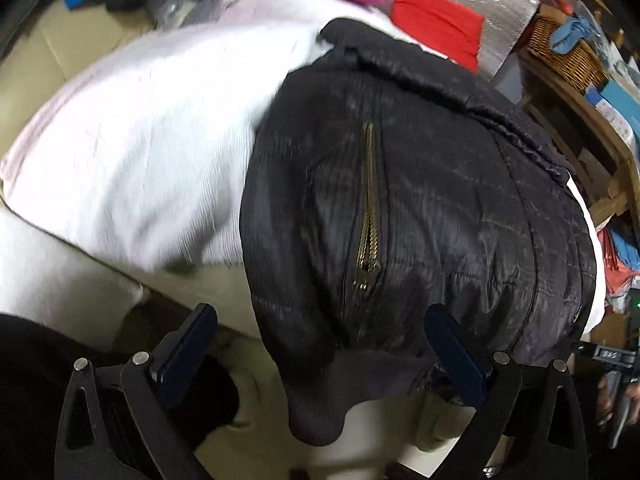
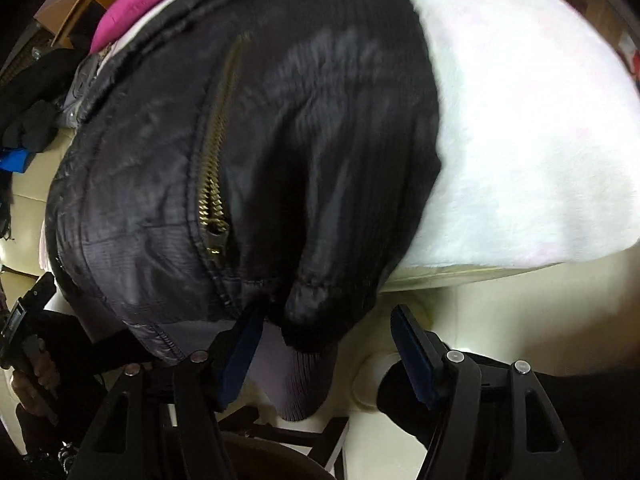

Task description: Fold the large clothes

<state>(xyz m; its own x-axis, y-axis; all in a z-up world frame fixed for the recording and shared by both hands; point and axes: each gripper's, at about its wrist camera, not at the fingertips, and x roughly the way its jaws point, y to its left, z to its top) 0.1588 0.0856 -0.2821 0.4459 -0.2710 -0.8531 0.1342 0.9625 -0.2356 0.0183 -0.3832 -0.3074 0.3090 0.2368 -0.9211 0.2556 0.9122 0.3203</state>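
Now I am looking down at a black puffy jacket [image 1: 420, 208] with a gold zipper [image 1: 368, 216]. It is lying on a white fluffy blanket [image 1: 152, 152], its gray cuff [image 2: 296, 380] hanging at six o'clock. My left tongs [image 1: 324, 344] and right tongs [image 2: 324, 344] are standing wide, holding nothing.

Cluttered home room, cream leather sofa [image 1: 60, 60] piled with clothes, woven wicker basket [image 1: 568, 52] on wooden shelving [image 1: 592, 128] at two o'clock
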